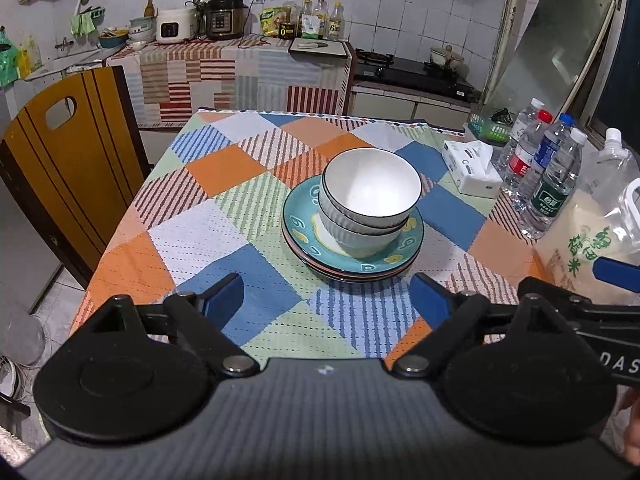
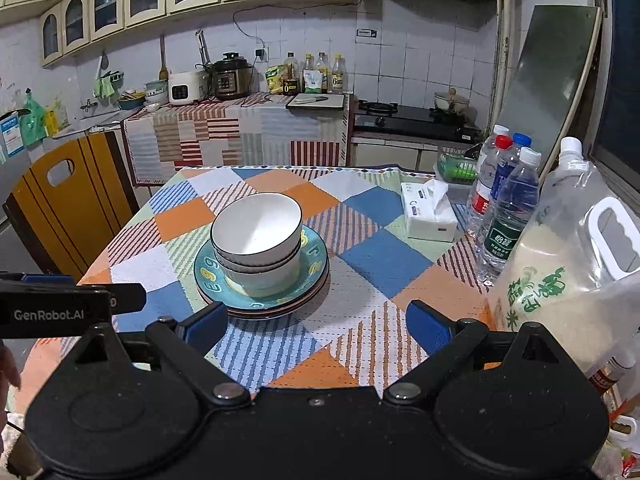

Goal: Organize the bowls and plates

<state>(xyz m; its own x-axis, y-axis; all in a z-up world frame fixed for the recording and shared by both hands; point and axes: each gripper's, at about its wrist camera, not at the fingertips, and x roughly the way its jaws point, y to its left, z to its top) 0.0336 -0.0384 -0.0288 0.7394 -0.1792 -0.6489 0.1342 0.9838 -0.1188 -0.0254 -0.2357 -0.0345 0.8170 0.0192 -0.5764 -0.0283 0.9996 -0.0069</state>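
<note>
While both claws hang above the near edge of the bench (image 1: pixel 192 184), the stack of dishes sits untouched near the middle of the checked cloth. Two white bowls (image 1: pixel 370 196) are nested one inside the other, and they stand on a pile of plates (image 1: pixel 348 258) whose top one is teal with yellow figures round its rim; pink and dark rims show beneath it. The left claw (image 1: pixel 326 298) is spread wide, its blue pads apart with only cloth showing between them, just short of the plates' near edge. The right claw (image 2: pixel 316 320) is likewise spread and grips nothing, its left pad lying close to the near rim of the plates in its own view. To the right of the dishes lies a white tissue pack (image 1: pixel 472 168), and beyond that a cluster of water bottles (image 1: pixel 548 172) and a big clear jug of rice (image 2: pixel 568 256) stand along the bench's right edge. A wooden chair (image 1: pixel 68 172) stands at the left side, and a cloth-draped counter with cookers runs along the far wall.
</note>
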